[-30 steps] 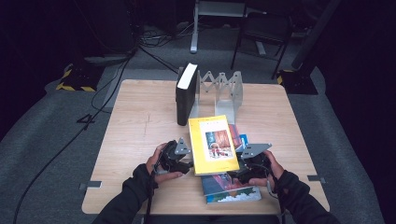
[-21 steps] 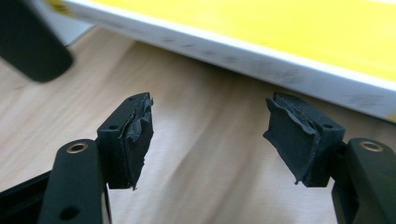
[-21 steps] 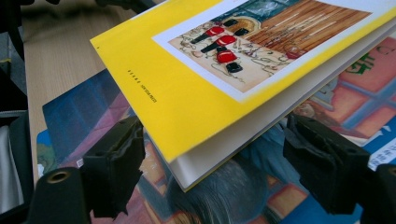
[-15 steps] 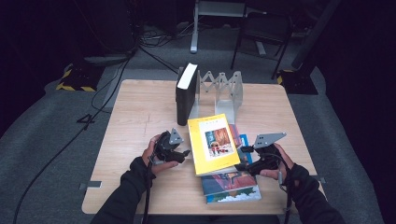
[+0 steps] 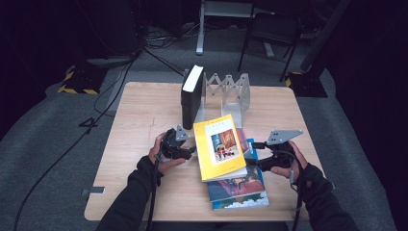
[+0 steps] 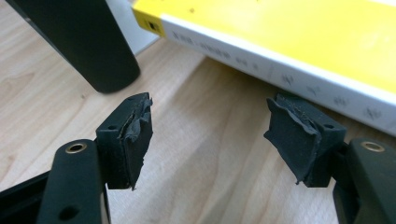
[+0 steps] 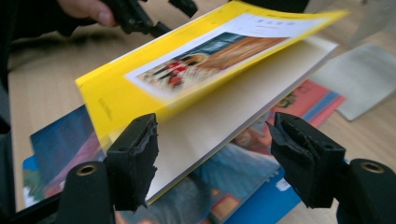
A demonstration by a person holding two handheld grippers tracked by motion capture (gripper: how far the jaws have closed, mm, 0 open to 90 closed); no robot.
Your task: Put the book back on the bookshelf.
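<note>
Yellow book point(image 5: 220, 147) atop a stack point(image 5: 238, 188), between two grippers.
High view: left gripper point(image 5: 185, 150) at its spine edge, right gripper point(image 5: 257, 163) opposite; bare table point(image 5: 144, 115) leftward. Left gripper view: jaws parted, empty, spine just ahead. Right gripper view: jaws, just closing, straddle the page edge untouched.

A book point(image 5: 220, 147) lies atop a stack of books point(image 5: 238, 190), before the rack point(image 5: 226, 91).

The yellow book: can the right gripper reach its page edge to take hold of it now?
Probably yes. The right gripper stands open right at the yellow book, whose raised page edge faces its jaws; only the stacked books lie beneath.
</note>
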